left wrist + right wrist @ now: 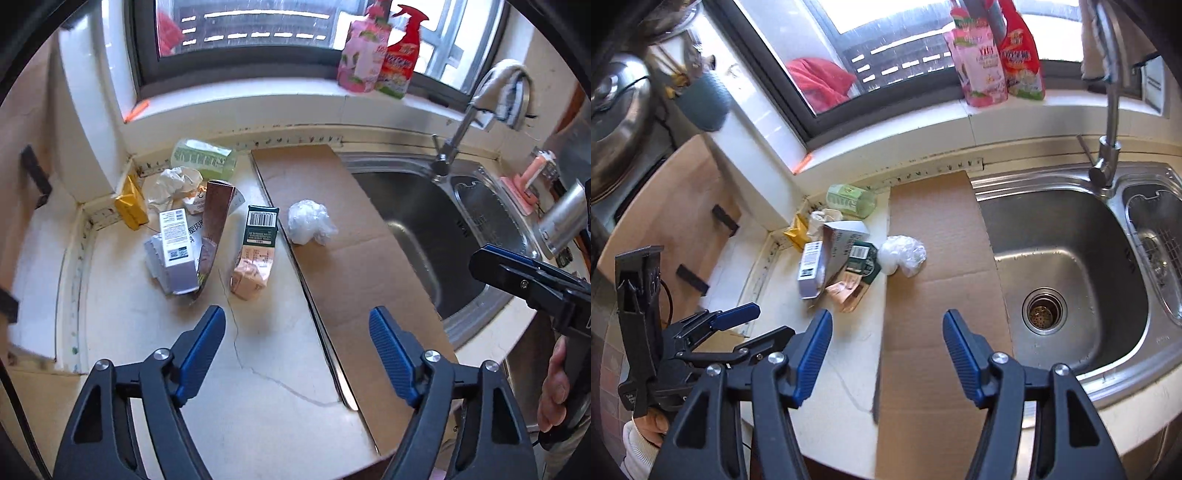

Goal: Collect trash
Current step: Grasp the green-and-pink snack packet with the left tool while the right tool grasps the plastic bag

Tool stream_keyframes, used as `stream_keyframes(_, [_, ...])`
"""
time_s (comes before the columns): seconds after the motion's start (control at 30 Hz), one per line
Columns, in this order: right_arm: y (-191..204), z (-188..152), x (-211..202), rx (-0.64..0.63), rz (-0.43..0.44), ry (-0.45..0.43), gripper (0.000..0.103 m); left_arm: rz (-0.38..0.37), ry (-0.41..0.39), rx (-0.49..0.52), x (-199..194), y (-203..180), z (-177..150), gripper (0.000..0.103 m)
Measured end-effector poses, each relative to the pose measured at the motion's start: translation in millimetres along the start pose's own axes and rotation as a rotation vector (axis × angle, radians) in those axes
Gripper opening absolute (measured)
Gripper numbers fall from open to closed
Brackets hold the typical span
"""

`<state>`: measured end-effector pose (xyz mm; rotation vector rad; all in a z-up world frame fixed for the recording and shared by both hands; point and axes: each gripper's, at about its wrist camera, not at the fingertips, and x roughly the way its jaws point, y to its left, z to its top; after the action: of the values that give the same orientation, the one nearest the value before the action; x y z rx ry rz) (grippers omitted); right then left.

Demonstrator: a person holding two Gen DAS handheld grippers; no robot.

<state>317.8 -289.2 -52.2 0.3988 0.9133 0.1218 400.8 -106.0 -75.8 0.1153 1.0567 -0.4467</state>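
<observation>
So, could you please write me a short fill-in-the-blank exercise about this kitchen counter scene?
1. The crumpled white plastic ball lies on a flat sheet of ____.
2. The pink pouch and the red spray bottle stand on the ____.
3. The sink lies to the ____ of the cardboard sheet in both views.
4. The left tongs hold ____ between their pads.

Missing words: cardboard; windowsill; right; nothing
</observation>
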Motion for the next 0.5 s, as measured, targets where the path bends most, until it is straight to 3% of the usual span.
stream_keyframes(0.23, [-34.7, 40.3, 76.8, 0.039, 0.022, 0.116, 0.063, 0.038, 0.102, -0.036, 75.0, 9.9, 35.4, 0.072])
stream_keyframes(0.5, [-43.1, 57.3, 114.7, 0.029, 0.055, 0.168, 0.063, 0.080, 0.166, -0.070, 119.0, 20.1, 46.7, 0.070])
